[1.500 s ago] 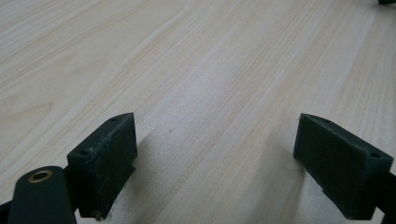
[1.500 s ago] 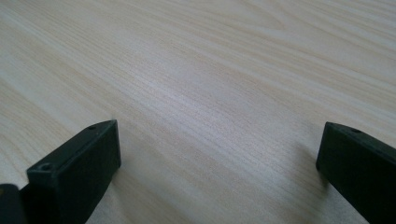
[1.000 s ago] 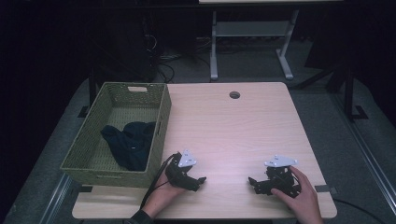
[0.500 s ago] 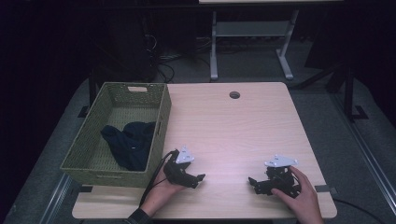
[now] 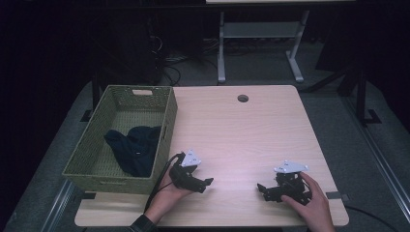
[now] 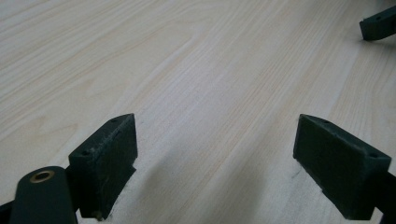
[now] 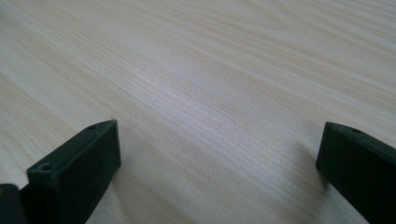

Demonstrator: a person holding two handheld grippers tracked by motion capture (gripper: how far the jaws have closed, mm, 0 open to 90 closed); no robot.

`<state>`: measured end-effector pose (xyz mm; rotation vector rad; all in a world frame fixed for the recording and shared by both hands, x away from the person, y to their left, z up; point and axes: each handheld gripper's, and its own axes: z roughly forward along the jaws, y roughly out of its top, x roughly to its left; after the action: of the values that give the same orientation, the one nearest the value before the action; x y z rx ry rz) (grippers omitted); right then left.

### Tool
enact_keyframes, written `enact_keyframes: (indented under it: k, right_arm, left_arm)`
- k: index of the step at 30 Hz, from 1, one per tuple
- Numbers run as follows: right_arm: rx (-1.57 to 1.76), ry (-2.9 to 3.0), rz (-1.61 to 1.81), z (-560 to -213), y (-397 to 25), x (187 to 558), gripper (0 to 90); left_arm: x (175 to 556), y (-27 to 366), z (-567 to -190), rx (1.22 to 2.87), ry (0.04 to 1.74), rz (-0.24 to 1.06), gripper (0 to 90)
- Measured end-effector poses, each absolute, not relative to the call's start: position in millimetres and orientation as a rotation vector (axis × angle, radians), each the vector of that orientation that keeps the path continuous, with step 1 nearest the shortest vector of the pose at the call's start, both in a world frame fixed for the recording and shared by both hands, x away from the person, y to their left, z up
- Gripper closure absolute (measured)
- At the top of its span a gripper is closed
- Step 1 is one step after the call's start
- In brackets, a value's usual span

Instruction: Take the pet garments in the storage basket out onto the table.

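Both hands sit low at the near edge of the table (image 5: 251, 130), each holding a gripper flat on the wood. The left gripper (image 5: 205, 182) points across toward the right one, its jaws spread wide with nothing but bare grain between them, and the right gripper (image 5: 262, 188) is the same, jaws far apart and holding nothing. The thing nearest them is the dark cloth (image 5: 135, 149), lying crumpled in the near right part of the green woven basket (image 5: 121, 95), which stands at the table's left side just beside the left hand. The cloth looks soft, light and limp, so I'd judge it will sag and trail when lifted. A raised fold near the top of the heap seems the best place to pinch, since a flat patch may slip out. The basket wall stands between the left gripper and the cloth, so the jaws would have to go up over the rim and down inside. A small round hole (image 5: 242, 98) sits at the far edge of the table, well apart.
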<state>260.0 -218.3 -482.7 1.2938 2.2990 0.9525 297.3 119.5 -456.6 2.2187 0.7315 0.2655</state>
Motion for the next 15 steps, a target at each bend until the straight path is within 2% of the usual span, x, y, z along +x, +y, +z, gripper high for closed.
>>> enact_keyframes:
  k: [15]
  right_arm:
    - [1.292, 2.299, 0.955, -482.8, -218.4, 260.1, 0.0]
  left_arm:
    - [299.0, 115.5, -446.1, 2.217, 0.713, 0.256, 13.4]
